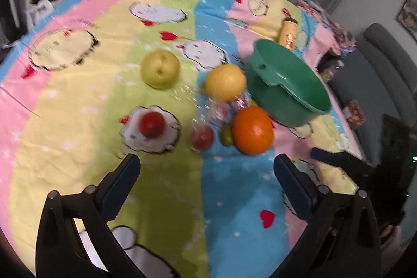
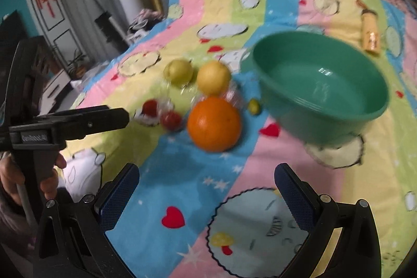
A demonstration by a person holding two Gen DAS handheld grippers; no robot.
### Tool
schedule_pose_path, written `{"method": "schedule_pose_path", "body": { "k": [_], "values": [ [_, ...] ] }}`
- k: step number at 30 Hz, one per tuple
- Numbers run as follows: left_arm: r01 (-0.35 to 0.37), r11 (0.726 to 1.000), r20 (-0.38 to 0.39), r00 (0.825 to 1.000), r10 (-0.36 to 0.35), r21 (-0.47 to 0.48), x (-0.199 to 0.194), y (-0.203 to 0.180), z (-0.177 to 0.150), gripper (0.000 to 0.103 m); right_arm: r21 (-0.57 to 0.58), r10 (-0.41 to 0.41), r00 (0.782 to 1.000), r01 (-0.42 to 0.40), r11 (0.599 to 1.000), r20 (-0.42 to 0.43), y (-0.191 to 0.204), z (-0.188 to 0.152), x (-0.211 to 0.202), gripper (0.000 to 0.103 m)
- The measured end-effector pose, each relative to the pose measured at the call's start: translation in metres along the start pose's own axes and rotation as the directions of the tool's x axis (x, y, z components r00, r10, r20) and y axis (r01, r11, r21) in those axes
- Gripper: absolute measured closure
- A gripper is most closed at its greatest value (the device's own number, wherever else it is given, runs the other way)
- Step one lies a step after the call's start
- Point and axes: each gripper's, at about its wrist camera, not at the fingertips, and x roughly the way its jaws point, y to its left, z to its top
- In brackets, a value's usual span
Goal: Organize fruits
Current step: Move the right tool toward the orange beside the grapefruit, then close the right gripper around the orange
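six loose fruits lie on the striped bedsheet (image 1: 78, 100), none yet in the green bowl (image 2: 320, 80), which stands empty just right of the cluster, presumably as the place to collect them.
orange (image 2: 213, 123): nearest item, close beside the bowl.
yellow fruit (image 2: 213, 77) and pale green fruit (image 2: 178, 70): behind the orange, side by side.
two small red fruits (image 1: 152, 124) (image 1: 202, 137): left of the orange, one partly in clear wrapping.
small green fruit (image 2: 253, 106): between orange and bowl.
small bottle (image 2: 370, 33): lies beyond the bowl, apart from the fruit.
left gripper (image 1: 207, 168): jaws spread wide, holding nothing, short of the red fruits.
right gripper (image 2: 207, 176): jaws spread wide, holding nothing, aimed at the orange, likely the first pick.
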Motion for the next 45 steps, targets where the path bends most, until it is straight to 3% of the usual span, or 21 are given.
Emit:
{"method": "schedule_pose_path", "body": {
  "k": [6, 10, 18, 23, 27, 34, 36, 45],
  "values": [
    [0.076, 0.996, -0.036, 0.997, -0.075, 0.036, 0.012, -0.015, 0.001, 0.001, 0.047, 0.068, 0.997, -0.069, 0.997, 0.030, -0.011, -0.002, 0.014, 0.000],
    [0.075, 0.993, -0.058, 0.996, -0.070, 0.090, 0.028, -0.025, 0.005, 0.002, 0.058, 0.063, 0.997, -0.065, 0.996, 0.045, -0.018, 0.001, 0.022, 0.000],
    [0.127, 0.978, -0.076, 0.990, -0.116, 0.165, 0.054, -0.041, 0.019, 0.018, 0.028, 0.058, 0.997, -0.059, 0.998, 0.041, -0.023, 0.010, 0.037, 0.000],
    [0.137, 0.975, -0.074, 0.989, -0.126, 0.177, 0.067, -0.046, 0.026, 0.030, 0.024, 0.063, 0.997, -0.064, 0.998, 0.032, -0.026, 0.018, 0.047, 0.006],
    [0.123, 0.975, -0.074, 0.991, -0.111, 0.186, 0.074, -0.046, 0.030, 0.031, 0.063, 0.098, 0.995, -0.099, 0.993, 0.032, -0.034, 0.022, 0.054, 0.010],
    [0.104, 0.978, -0.072, 0.993, -0.092, 0.183, 0.079, -0.044, 0.033, 0.045, 0.081, 0.160, 0.987, -0.161, 0.984, 0.019, -0.038, 0.026, 0.063, 0.033],
    [0.095, 0.981, -0.072, 0.994, -0.084, 0.171, 0.080, -0.041, 0.034, 0.051, 0.090, 0.166, 0.986, -0.167, 0.982, 0.018, -0.037, 0.027, 0.065, 0.035],
    [0.102, 0.981, -0.066, 0.994, -0.093, 0.166, 0.070, -0.042, 0.028, 0.052, 0.108, 0.169, 0.985, -0.172, 0.979, 0.037, -0.033, 0.022, 0.059, 0.037]
  ]
}}
